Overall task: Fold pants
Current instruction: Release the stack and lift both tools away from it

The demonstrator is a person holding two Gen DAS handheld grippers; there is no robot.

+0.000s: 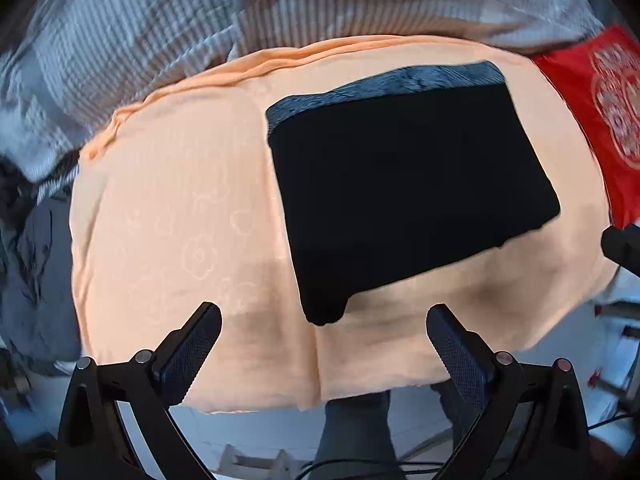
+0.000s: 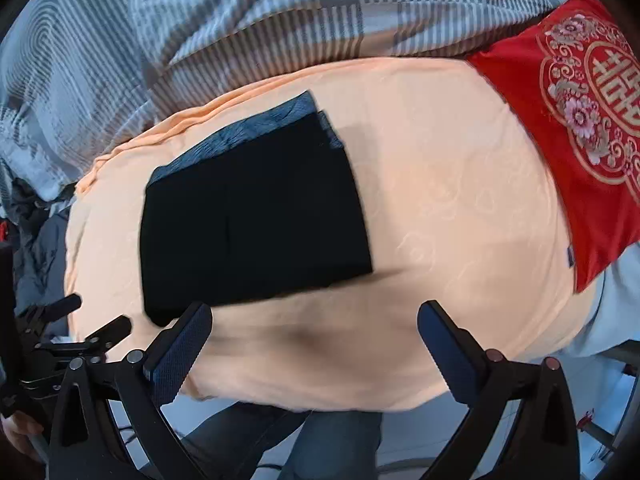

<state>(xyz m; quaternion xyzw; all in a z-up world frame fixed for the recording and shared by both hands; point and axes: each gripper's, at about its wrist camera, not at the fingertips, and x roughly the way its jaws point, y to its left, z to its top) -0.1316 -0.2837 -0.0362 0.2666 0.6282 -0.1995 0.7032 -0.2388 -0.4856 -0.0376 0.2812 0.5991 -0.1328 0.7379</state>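
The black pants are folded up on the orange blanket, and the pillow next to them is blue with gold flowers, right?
Almost. The black pants are folded on the orange blanket, but the pillow beside them is red, not blue, with gold and pink flower patterns. The right wrist view shows it best, at the blanket's right edge.

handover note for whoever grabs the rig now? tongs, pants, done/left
Left tongs: open, empty, hovering above the near edge of the peach blanket.
Right tongs: open, empty, same height, just right of the pants.
Pants: black, folded into a compact rectangle, flat on the blanket, waistband on the far side. Nothing touches them.
Red cushion lies at the blanket's right end.
Done: fold looks finished.
Left: probably only tidy the edges, or pull back.
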